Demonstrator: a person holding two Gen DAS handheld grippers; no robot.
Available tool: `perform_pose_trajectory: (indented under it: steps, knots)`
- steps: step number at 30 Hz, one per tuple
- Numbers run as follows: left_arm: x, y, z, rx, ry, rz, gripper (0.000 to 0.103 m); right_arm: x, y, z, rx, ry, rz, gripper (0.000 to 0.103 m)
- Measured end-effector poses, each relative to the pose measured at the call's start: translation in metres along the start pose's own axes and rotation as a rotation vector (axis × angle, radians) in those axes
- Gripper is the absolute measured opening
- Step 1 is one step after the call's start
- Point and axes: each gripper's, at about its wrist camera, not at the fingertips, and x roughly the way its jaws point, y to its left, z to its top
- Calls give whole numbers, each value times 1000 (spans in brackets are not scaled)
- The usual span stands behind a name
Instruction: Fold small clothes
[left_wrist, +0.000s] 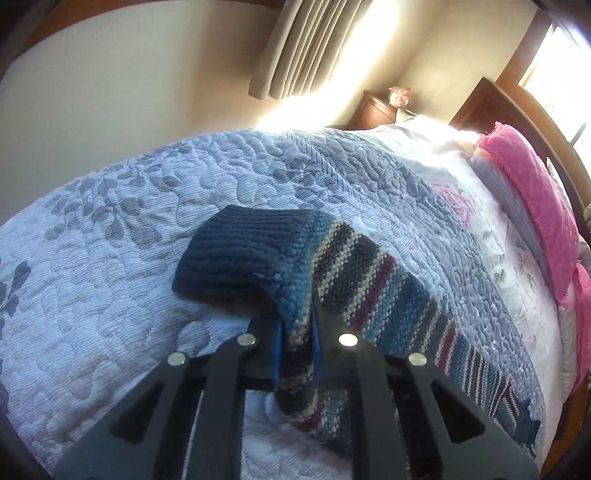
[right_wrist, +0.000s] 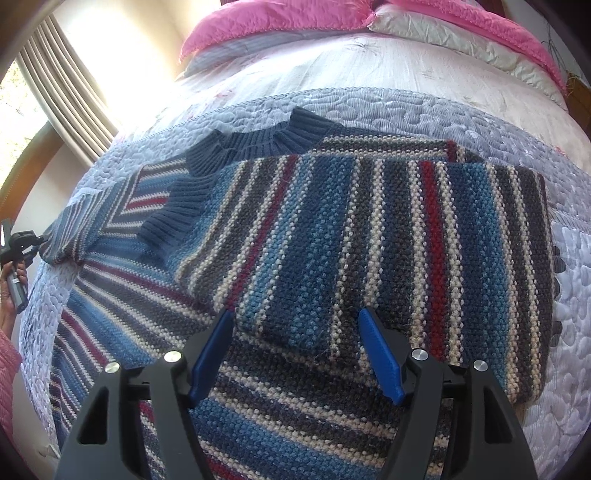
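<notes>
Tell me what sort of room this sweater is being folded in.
Most likely a bedroom. The striped sweater lies on a quilted bedspread, pink pillows sit against a wooden headboard, and a curtain hangs by the window.

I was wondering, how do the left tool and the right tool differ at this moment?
The left tool is shut on the sweater, pinching a fold of striped knit near the navy cuff; the right tool is open, its blue pads apart. The left tool grips the sleeve end; the right tool holds nothing, above the folded body. Both are black with blue pads, over the quilt.
</notes>
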Motion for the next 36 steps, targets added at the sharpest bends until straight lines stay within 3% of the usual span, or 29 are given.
perform_pose_trajectory:
  steps: [8,14,27,36]
  knots:
    - [-58,-82,-31,181,-112,-128,10,-25,-7,-9,7,-29,9,71]
    - [-86,-165,-84,379,-132,-220,10,-42,-12,-19,6,-44,-2,71]
    - [-92,-298,-225,617,-46,-392,10,-52,-31,-30,19,-69,-26,71]
    - [-75,-353,-303,734,37,-421,10,-52,-38,-38,45,-79,7,71]
